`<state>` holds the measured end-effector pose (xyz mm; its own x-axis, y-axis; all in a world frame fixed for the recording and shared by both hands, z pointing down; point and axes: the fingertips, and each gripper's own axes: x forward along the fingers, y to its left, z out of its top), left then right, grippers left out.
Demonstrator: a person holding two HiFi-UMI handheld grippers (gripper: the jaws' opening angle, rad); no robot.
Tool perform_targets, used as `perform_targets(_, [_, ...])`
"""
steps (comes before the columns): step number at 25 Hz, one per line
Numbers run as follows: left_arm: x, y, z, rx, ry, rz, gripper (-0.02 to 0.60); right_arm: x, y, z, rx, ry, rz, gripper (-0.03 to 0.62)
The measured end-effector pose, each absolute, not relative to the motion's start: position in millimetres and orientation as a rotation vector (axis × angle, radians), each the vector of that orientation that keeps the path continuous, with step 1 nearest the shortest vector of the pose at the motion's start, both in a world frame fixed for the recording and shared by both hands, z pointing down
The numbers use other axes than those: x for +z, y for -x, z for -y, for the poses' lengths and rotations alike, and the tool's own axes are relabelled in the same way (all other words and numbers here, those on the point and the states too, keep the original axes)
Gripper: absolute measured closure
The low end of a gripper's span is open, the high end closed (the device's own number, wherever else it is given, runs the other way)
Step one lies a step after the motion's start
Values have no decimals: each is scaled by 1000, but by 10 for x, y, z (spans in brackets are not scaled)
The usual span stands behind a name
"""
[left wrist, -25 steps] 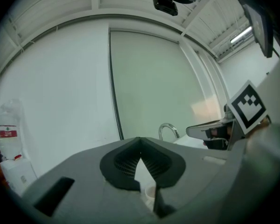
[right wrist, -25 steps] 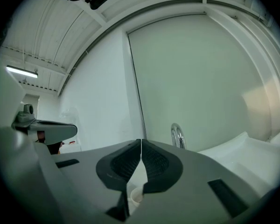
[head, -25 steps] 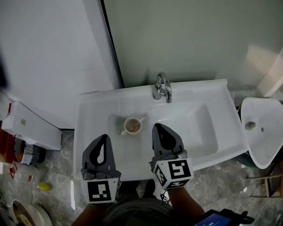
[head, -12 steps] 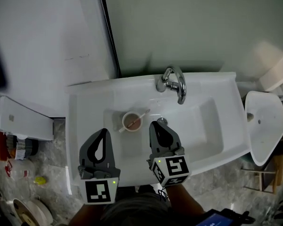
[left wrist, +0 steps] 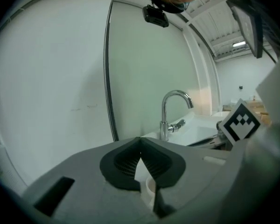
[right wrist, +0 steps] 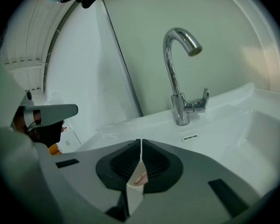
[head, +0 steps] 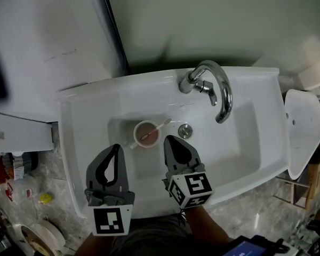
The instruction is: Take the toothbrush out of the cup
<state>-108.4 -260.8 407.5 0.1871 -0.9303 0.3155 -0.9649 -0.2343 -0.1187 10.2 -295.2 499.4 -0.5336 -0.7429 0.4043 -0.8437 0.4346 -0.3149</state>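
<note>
Hovering over a white sink (head: 85, 121), the left gripper (head: 116, 148) and right gripper (head: 169, 140) both show fingers pressed together on nothing. The toothbrush (head: 161, 126) stands in the cup (head: 135, 135) inside the basin, just ahead and left of the right gripper's fingers. Its handle slants up and right toward the drain (head: 185, 130). The right gripper looks the nearer. No brand or writing is legible, only square markers on the grippers' cubes.

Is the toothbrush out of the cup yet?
No: the head view shows the toothbrush resting in the cup in the sink, one end poking over the rim.
</note>
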Motion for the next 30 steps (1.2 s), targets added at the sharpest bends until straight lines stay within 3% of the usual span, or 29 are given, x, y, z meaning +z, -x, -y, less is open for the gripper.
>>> perform_targets(7, [4384, 1279, 2830, 542, -2312, 1827, 571, 5388, 5, 3132, 825, -1402, 2416, 574])
perform_targets(10, [4513, 1339, 2903, 550, -2296, 1802, 571, 5558, 20, 3196, 874, -1409, 2378, 463])
perform_targets(11, [4553, 1358, 2929, 555, -2293, 1794, 571, 5614, 19, 3217, 889, -1413, 2365, 459])
perform_targets(30, [4976, 1488, 3186, 594, -2239, 1718, 571, 6138, 110, 3457, 1070, -1372, 2300, 464])
